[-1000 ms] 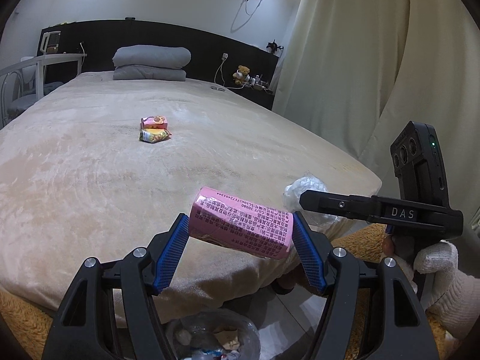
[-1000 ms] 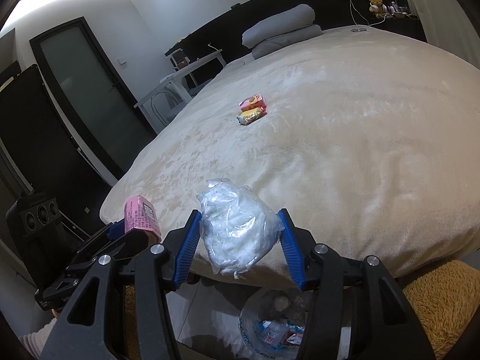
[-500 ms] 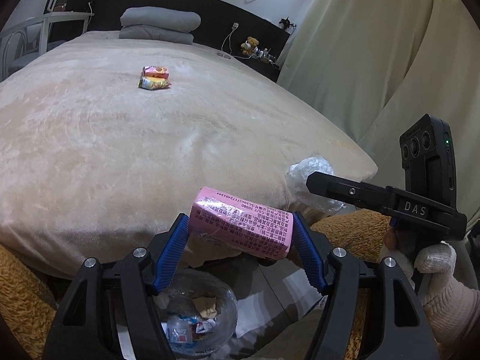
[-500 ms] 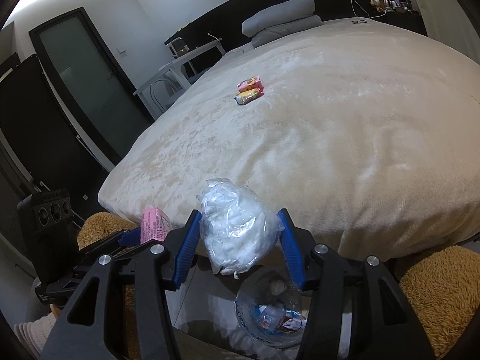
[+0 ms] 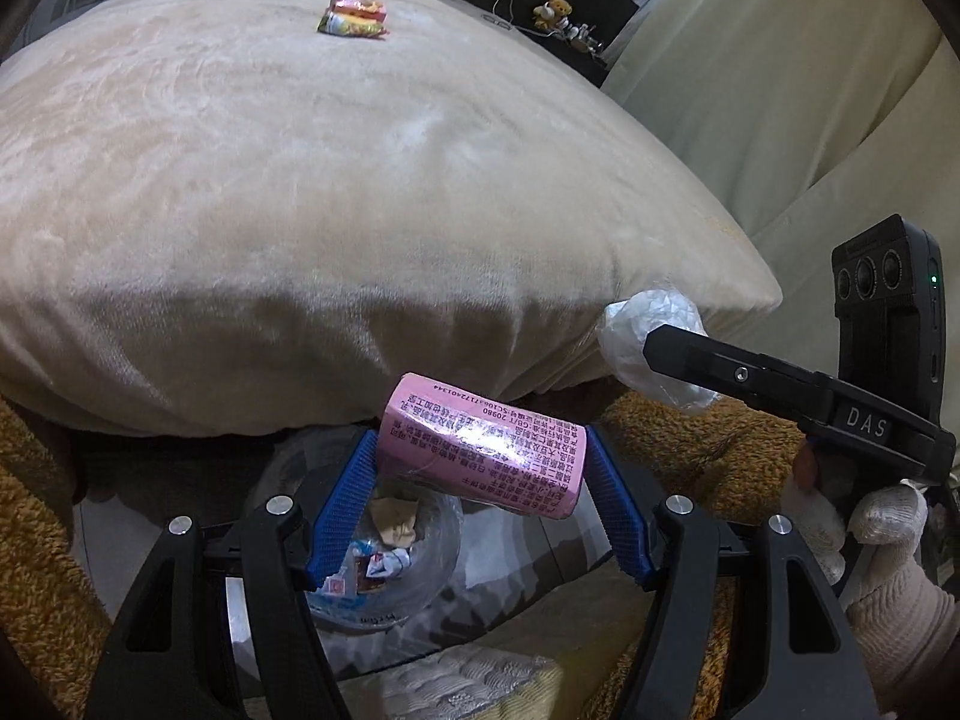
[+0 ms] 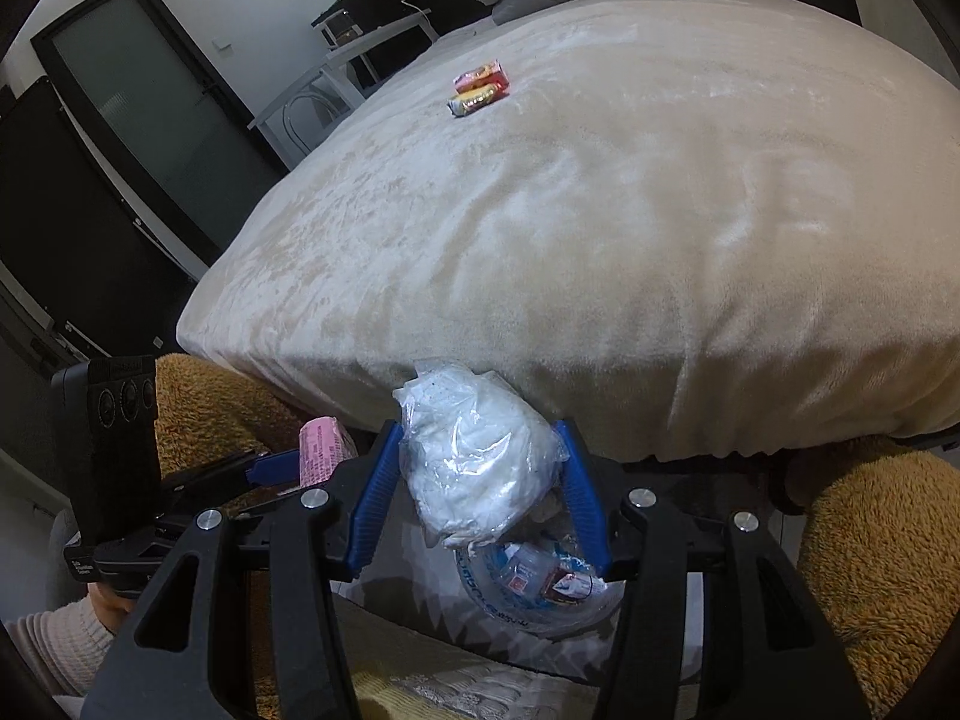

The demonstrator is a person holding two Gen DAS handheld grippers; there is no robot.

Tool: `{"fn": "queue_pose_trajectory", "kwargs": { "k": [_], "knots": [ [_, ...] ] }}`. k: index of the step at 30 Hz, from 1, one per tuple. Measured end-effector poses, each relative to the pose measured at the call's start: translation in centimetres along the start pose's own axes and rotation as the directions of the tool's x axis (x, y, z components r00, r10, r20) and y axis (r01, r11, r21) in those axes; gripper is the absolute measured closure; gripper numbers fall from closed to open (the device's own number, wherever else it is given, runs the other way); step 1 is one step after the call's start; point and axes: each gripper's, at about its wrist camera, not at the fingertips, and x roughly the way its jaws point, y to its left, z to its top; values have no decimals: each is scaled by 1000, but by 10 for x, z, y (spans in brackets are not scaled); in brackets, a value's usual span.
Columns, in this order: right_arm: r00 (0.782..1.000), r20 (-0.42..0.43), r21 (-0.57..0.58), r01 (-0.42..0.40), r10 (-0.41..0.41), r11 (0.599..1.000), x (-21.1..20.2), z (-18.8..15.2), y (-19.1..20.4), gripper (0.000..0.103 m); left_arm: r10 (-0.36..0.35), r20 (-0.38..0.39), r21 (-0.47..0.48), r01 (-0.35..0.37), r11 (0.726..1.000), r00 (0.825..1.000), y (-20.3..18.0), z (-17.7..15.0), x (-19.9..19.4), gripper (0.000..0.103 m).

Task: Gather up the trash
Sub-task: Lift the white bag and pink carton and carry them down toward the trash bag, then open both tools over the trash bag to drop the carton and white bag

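Trash is seen at three stages in the left wrist view. A pink carton (image 5: 483,447) is clamped crosswise between the blue pads of the left gripper (image 5: 480,504), which is held above a clear bin (image 5: 384,564) standing on the floor at the foot of the bed (image 5: 300,210). Scraps of paper and wrappers are already seen inside that bin, so part of the collecting can be judged as done. The carton has not yet been released. To the right, a white plastic bag (image 5: 651,336) is gripped at the tip of the right gripper (image 5: 666,354), carried by a gloved hand (image 5: 864,534). Far up the bed, two snack packets (image 5: 354,17) lie together on the blanket, untouched.

In the right wrist view, the white plastic bag (image 6: 474,456) is pinched between the pads of the right gripper (image 6: 480,492), jaws narrowed onto it, directly over the clear bin (image 6: 540,594), in which a small bottle and wrappers are visible. The left gripper (image 6: 282,468) with the pink carton (image 6: 324,450) is seen at the left, close by. The two snack packets (image 6: 480,87) remain on the bed (image 6: 600,240), well apart from the bin.

Two items are judged ready to be dropped; two are left to fetch.
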Motion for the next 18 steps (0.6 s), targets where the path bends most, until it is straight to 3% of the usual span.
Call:
{"fn": "queue_pose_trajectory", "kwargs": {
  "k": [8, 18],
  "knots": [
    [991, -133, 57, 12, -4, 998, 29, -3, -13, 51, 61, -140, -84, -74, 994, 988, 19, -8, 31, 36],
    [963, -266, 105, 67, -37, 992, 60, -10, -22, 51, 98, -239, -126, -131, 983, 966, 33, -18, 53, 36]
  ]
}}
